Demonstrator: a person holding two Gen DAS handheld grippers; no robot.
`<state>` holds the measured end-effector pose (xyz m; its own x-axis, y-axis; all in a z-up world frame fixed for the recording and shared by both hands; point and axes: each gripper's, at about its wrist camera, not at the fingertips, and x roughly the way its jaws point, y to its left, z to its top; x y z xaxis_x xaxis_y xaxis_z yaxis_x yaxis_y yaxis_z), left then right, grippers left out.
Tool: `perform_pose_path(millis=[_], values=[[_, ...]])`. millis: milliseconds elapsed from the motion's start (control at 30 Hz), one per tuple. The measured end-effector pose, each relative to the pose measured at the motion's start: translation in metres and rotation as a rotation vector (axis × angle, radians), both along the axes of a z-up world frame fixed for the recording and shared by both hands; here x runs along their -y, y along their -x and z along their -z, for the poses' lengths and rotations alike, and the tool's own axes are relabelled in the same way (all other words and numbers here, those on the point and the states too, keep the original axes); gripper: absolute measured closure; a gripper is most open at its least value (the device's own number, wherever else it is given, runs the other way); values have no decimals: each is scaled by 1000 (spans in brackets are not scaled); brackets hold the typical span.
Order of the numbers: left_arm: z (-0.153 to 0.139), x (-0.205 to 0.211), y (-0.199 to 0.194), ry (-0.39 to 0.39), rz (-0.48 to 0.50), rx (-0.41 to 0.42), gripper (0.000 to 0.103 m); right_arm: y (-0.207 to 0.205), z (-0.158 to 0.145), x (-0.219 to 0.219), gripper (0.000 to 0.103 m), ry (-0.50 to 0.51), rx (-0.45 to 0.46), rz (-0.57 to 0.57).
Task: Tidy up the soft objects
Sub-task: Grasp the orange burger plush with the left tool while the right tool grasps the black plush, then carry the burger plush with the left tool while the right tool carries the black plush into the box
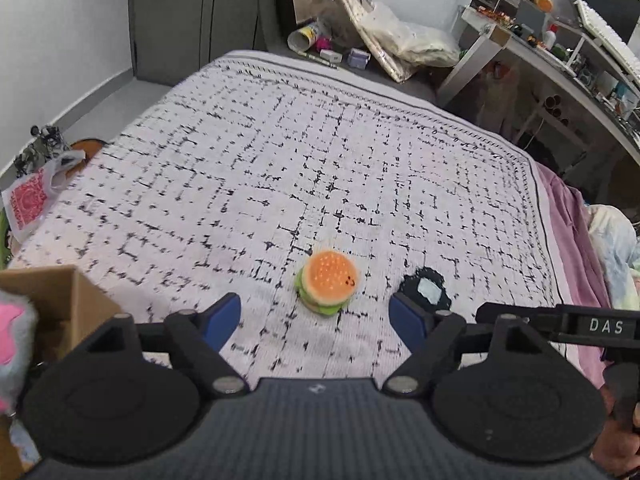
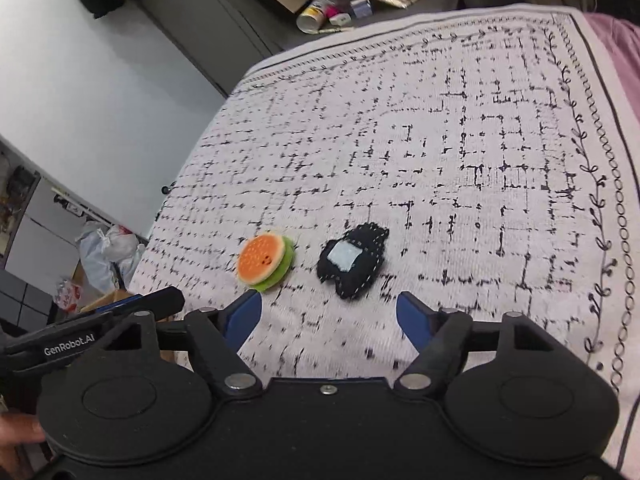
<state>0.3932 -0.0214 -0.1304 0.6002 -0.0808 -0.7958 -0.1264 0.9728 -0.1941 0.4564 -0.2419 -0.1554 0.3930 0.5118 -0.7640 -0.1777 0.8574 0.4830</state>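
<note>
A small plush burger [image 1: 328,281] with an orange bun and green layer lies on the patterned bedspread [image 1: 280,152]. A black felt toy [image 1: 426,290] with a pale patch lies just right of it. My left gripper [image 1: 316,320] is open and empty, with the burger just beyond its fingers. In the right wrist view the burger [image 2: 265,261] and the black toy [image 2: 353,263] lie side by side. My right gripper [image 2: 330,320] is open and empty, just short of the black toy.
A cardboard box [image 1: 60,304] stands at the bed's near left, with a pink and grey plush [image 1: 12,344] beside it. A plastic bag [image 1: 36,196] lies at the left edge. A cluttered desk [image 1: 560,52] stands at the right. Pink bedding [image 1: 568,248] lies along the right side.
</note>
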Motion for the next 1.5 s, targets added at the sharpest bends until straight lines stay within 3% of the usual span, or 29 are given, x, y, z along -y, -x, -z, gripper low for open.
perform_pose_path(millis=[433,533,667,733,867,933,1500], values=[[41,8,-62,53,17,-72,32,-45,41,-10,53,-74,-137,43],[53,9,-73,67,9,-96,38,-51,54,-16,55,-66,-168,56],[69,5,-80,84,-14,-130,60,-54,64,-21,77,-70,-186,65],[71,3,-78,94,-27,-127,67,-53,65,-20,82,-78,-177,66],[62,1,-69,89,-29,-104,73,-47,59,-19,85,-74,-144,70],[55,-1,-63,99,-32,-87,74,-43,55,-19,92,-82,-129,70],[-24,-22,30,90,-113,49,75,4,-9,-34,93,-166,-1,-30]])
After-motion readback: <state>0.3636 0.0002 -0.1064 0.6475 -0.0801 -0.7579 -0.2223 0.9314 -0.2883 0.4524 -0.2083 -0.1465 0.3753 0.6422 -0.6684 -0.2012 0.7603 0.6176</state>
